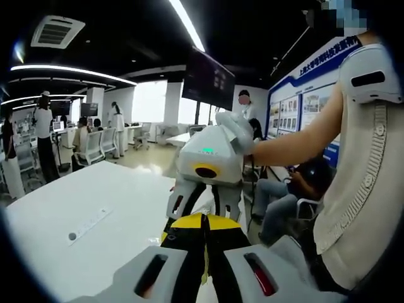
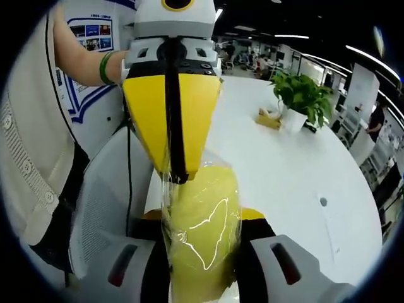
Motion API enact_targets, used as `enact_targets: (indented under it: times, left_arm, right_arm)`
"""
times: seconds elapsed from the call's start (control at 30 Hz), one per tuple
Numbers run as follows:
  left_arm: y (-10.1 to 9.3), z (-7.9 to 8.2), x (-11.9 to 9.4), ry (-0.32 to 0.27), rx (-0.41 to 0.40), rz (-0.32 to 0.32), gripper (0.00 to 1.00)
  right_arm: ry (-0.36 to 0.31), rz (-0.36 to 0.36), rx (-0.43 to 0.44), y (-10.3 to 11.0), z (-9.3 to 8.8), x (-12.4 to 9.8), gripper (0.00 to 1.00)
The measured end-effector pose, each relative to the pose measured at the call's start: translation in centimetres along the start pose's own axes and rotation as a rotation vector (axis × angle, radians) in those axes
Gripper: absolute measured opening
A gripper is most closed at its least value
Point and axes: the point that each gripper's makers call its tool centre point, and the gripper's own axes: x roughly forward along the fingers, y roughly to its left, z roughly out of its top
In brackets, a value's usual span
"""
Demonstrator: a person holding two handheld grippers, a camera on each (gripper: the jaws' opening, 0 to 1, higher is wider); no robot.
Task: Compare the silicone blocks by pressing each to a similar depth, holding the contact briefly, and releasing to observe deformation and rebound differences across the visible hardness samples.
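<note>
A yellow silicone block [image 2: 203, 230], wrapped in clear glossy film, is being held upright between the jaws of the right claw [image 2: 203, 252] at the bottom of the right gripper view. Its upper edge is being pinched by the closed yellow jaws of the left claw [image 2: 175, 172], which is reaching down from the top. A white tabletop [image 2: 290, 170] is being seen behind, with a potted plant [image 2: 302, 101] standing near its far edge.

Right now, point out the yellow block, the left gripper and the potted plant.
yellow block [image 2: 203, 233], right gripper view, its glossy wrapped front face.
left gripper [image 2: 171, 172], right gripper view, tip of its shut yellow jaws.
potted plant [image 2: 303, 95], right gripper view, its green leaves.
</note>
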Motion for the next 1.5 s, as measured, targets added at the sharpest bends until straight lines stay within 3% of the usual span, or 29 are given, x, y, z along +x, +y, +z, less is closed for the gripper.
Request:
enact_targets:
  times: [0.23, 0.5, 0.7, 0.87, 1.1, 1.2, 1.3, 1.4, 1.5]
  left_arm:
    - [0.4, -0.3, -0.3, -0.012, -0.015, 0.020, 0.00]
    - [1.0, -1.0, -0.9, -0.004, -0.041, 0.045, 0.00]
    - [1.3, -2.0, -1.2, 0.006, -0.067, 0.064, 0.00]
    - [1.8, -2.7, -1.3, 0.016, -0.105, 0.096, 0.00]
    - [3.2, -5.2, -2.0, 0.025, -0.210, 0.173, 0.00]
    - [4.2, -6.3, -2.6, 0.018, -0.264, 0.215, 0.00]
    - [5.4, -7.1, -3.3, -0.024, -0.358, 0.257, 0.00]
    - [6.8, -8.3, -4.0, -0.049, -0.414, 0.312, 0.00]
    - [7.5, -9.3, -4.3, -0.056, -0.440, 0.326, 0.00]
  right_arm:
    - [-0.008, -0.012, 0.016, -0.2, 0.0, 0.1, 0.36]
    - [-0.083, -0.080, 0.061, -0.9, 0.5, -1.0, 0.43]
    - [-0.219, -0.183, 0.144, -1.6, 1.4, -2.9, 0.47]
    - [-0.290, -0.260, 0.194, -1.6, 1.1, -4.4, 0.53]
    - [-0.534, -0.424, 0.394, -1.4, 0.7, -7.8, 0.55]
    - [-0.649, -0.457, 0.525, -1.0, -0.1, -8.8, 0.64]
    - [-0.672, -0.523, 0.644, -0.6, -2.3, -8.5, 0.72]
    - [-0.690, -0.542, 0.688, 0.2, -3.4, -8.2, 0.70]
    - [-0.701, -0.563, 0.748, 1.5, -4.4, -7.9, 0.70]
